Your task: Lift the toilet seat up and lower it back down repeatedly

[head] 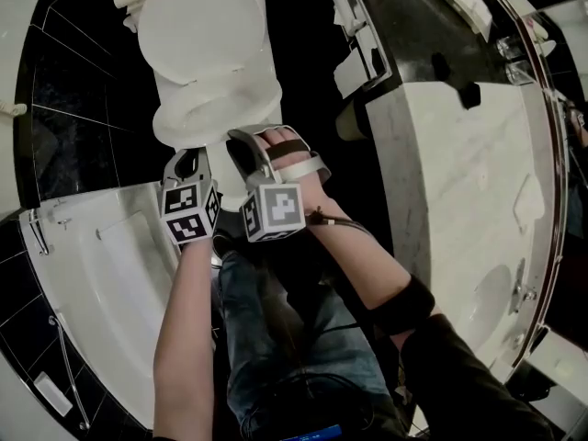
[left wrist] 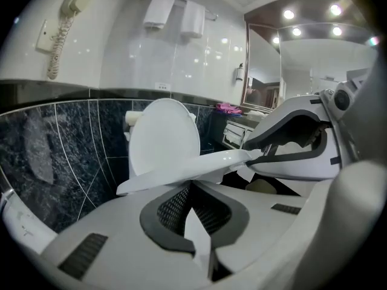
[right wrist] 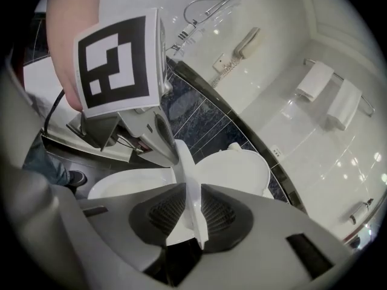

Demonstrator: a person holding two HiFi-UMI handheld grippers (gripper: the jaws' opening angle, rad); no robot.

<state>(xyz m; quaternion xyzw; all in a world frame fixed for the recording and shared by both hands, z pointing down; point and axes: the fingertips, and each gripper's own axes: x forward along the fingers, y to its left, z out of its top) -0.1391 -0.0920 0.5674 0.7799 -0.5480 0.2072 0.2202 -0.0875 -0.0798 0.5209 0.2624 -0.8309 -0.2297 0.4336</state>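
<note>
Left hand-held gripper (left wrist: 192, 193), right hand-held gripper (right wrist: 192, 191) pinch toilet seat (left wrist: 163, 177) rim.

Left claw (left wrist: 195, 213) apparently grips seat (left wrist: 181, 173).

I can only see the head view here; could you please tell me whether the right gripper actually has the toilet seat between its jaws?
Observer: Yes. In the right gripper view, the right gripper has its pads pressed on both faces of the toilet seat.
Operator: Thank you. Is the toilet seat fully raised?
Observer: No. In the left gripper view the lid stands upright at the wall, and the toilet seat slants well forward of it.
Operator: Is anything higher up, out of my view?
Observer: A wall telephone with a coiled cord hangs up and left of the lid.
</note>
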